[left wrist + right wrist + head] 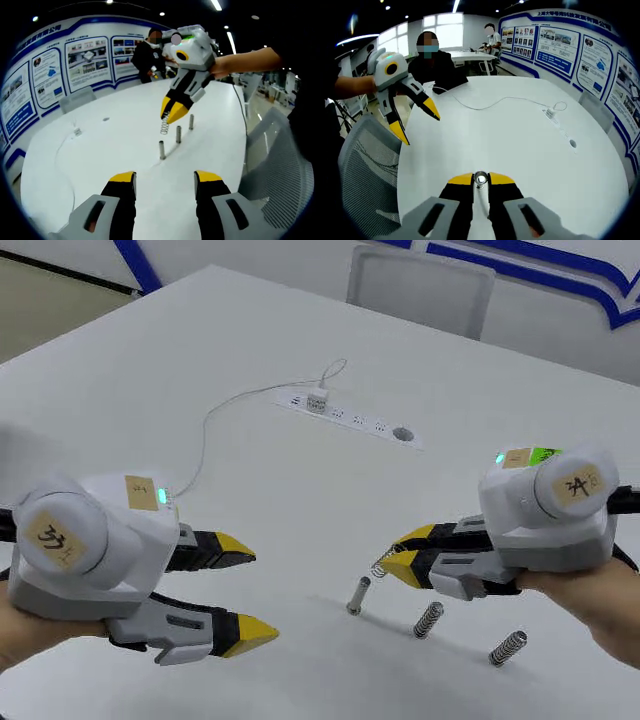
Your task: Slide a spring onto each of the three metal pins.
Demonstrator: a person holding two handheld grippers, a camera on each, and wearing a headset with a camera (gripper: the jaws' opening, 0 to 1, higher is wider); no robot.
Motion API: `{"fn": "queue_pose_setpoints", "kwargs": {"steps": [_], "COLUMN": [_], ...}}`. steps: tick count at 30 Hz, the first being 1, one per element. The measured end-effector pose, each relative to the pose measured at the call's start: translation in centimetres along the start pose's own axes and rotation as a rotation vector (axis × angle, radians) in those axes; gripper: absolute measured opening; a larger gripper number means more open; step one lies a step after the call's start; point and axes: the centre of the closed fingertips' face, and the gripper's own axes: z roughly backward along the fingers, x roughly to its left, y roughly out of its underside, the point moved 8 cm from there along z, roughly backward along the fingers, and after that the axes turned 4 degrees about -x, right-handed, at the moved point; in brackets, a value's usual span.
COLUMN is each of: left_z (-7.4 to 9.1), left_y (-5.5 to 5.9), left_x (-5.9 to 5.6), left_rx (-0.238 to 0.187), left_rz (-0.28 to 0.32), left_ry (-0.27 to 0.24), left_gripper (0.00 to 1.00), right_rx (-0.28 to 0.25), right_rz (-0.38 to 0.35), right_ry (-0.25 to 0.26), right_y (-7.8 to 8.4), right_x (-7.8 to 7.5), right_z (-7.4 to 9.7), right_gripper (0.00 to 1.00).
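Three metal pins stand on the white table (250, 360). The nearest pin (357, 595) is bare. The middle pin (428, 618) and the far pin (507, 647) each carry a spring. My right gripper (392, 562) is shut on a third spring (378, 565), held just above and beside the bare pin. In the right gripper view that spring (480, 178) shows end-on between the closed jaws. The left gripper view shows the spring (164, 126) hanging over the bare pin (162, 149). My left gripper (255, 595) is open and holds nothing, a little to the left of the pins.
A white power strip (350, 418) with a plug and a thin cable lies mid-table. A chair (420, 285) stands at the far edge and a mesh chair (367, 165) at the near side. People sit at another table in the background.
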Motion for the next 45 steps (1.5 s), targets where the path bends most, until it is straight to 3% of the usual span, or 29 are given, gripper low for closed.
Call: {"fn": "queue_pose_setpoints", "kwargs": {"steps": [29,30,36,45], "left_z": [-0.1,-0.1,-0.2,-0.2], "left_y": [1.0,1.0,1.2,1.6], "left_x": [0.1,0.1,0.0,0.0], "left_rx": [0.021,0.022,0.032,0.039], "left_rz": [0.015,0.013,0.012,0.019], "left_ry": [-0.003,-0.002,0.001,0.004], "left_gripper": [0.49,0.48,0.48,0.48], "right_rx": [0.103,0.09,0.146,0.183], "right_rz": [0.008,0.001,0.046,0.048], "right_ry": [-0.033,-0.036,-0.051,-0.05], "right_y": [1.7,1.6,2.2,2.8], "right_x": [-0.3,-0.3,0.1,-0.2], "right_z": [-3.5,-3.5,-4.2,-5.2], "right_gripper": [0.11,0.11,0.11,0.11]}}
